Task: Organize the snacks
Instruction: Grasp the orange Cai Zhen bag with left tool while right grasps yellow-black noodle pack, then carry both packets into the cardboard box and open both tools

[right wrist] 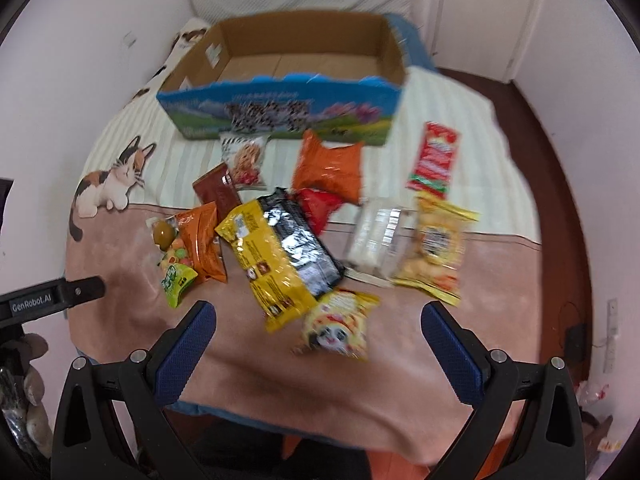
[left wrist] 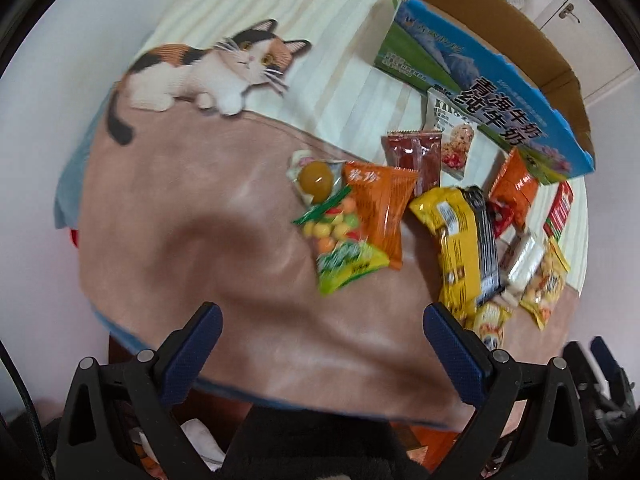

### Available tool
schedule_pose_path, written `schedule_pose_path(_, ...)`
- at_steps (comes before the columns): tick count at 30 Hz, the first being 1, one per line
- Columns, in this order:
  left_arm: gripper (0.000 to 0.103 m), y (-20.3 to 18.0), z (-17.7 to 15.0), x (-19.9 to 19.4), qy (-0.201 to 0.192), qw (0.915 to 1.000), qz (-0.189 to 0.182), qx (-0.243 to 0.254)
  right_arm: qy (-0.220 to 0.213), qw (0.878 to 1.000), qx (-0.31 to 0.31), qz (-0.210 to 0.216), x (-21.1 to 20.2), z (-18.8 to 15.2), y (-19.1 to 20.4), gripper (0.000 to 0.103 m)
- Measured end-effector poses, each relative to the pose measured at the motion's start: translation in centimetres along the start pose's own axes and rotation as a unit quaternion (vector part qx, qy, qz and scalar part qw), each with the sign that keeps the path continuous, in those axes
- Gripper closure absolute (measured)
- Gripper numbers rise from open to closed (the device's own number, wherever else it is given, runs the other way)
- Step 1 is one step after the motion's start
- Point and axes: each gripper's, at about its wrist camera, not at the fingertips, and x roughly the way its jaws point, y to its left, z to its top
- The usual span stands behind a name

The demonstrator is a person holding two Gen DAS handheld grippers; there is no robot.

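Observation:
Several snack packets lie on a cat-print blanket point(right wrist: 132, 272): a long yellow packet point(right wrist: 272, 264), a black packet point(right wrist: 304, 240), orange bags point(right wrist: 328, 166), a red packet point(right wrist: 434, 158), a clear white packet point(right wrist: 376, 236), a panda packet point(right wrist: 338, 328) and a green candy bag point(left wrist: 340, 248). Behind them stands an empty open cardboard box point(right wrist: 300, 68) with a blue printed front. My left gripper point(left wrist: 322, 330) is open above the brown part of the blanket, near the candy bag. My right gripper point(right wrist: 318, 330) is open just above the panda packet. Neither holds anything.
The blanket covers a small table point(right wrist: 440, 412) whose front edge lies just below both grippers. White walls point(right wrist: 80, 60) stand to the left, a white door point(right wrist: 492, 12) at the back right, and brown floor point(right wrist: 560, 184) to the right. The left gripper's body point(right wrist: 48, 298) shows at the right wrist view's left edge.

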Motion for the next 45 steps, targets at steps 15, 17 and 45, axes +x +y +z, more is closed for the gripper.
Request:
schedule_pose_path(15, 0.008, -2.2, 6.7, 10.8, 0.078, 0.996, -0.019, 0.039, 0.167, 0.977, -0.12, 0.055, 19.0, 5.3, 5.5, 0.0)
schedule_pose_path(17, 0.008, -2.7, 7.0, 11.1, 0.075, 0.9953, -0.032, 0.051, 0.173, 0.975, -0.133, 0.046, 19.9, 5.2, 6.0, 0.0)
schedule_pose_path(45, 0.044, -2.9, 2.1, 13.3, 0.085, 0.9864, 0.009, 0.14, 0.227, 0.954, 0.177, 0.089, 21.3, 4.6, 0.8, 0.011)
